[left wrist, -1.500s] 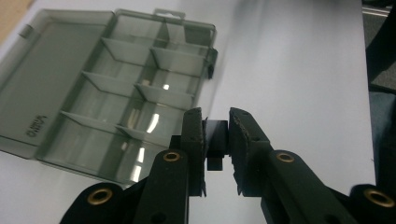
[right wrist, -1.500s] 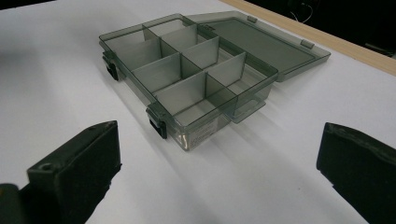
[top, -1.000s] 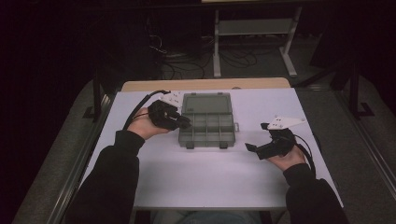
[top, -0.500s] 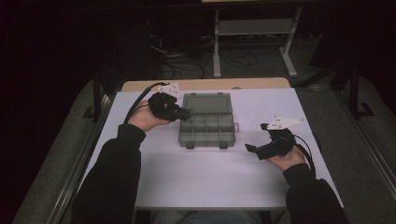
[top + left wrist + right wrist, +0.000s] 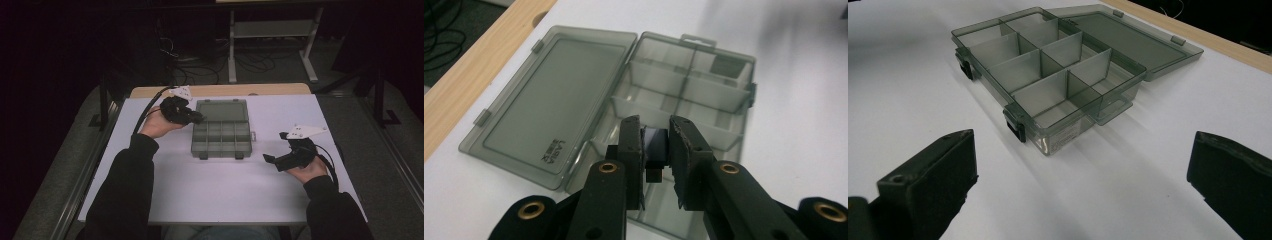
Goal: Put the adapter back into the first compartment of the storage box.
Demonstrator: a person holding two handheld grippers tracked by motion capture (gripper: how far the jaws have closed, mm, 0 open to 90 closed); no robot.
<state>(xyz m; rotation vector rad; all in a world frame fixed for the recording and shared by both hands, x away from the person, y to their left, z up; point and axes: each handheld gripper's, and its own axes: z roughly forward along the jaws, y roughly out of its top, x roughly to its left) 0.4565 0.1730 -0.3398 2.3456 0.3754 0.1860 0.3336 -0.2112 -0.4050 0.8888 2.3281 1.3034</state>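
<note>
You are holding your left gripper (image 5: 655, 150) over the corner of the compartment box (image 5: 221, 136) nearest that hand, at its left edge in the high view, and its jaws are clamping a small dark block (image 5: 655, 145) with a pale face between the pads. In the left gripper view that block is hanging above a compartment on the lid side of the box rather than resting inside it; whether it is touching a divider cannot be told. The box itself is a smoky translucent organiser lying open in the middle of the white table (image 5: 210, 195), with its lid (image 5: 549, 120) folded flat on the far side of the box, toward the wooden edge (image 5: 220, 90). The tray is being divided by partitions into two rows of cells. One cell at the end of the box far from your left gripper is holding a small dark flat piece (image 5: 729, 66); the other cells in view are showing bare floors. Two dark latches (image 5: 1017, 125) are sitting on the front wall of the box. Your right gripper (image 5: 1083, 175) is resting well apart from the box, on its latch side, with jaws spread wide and gripping nothing.
</note>
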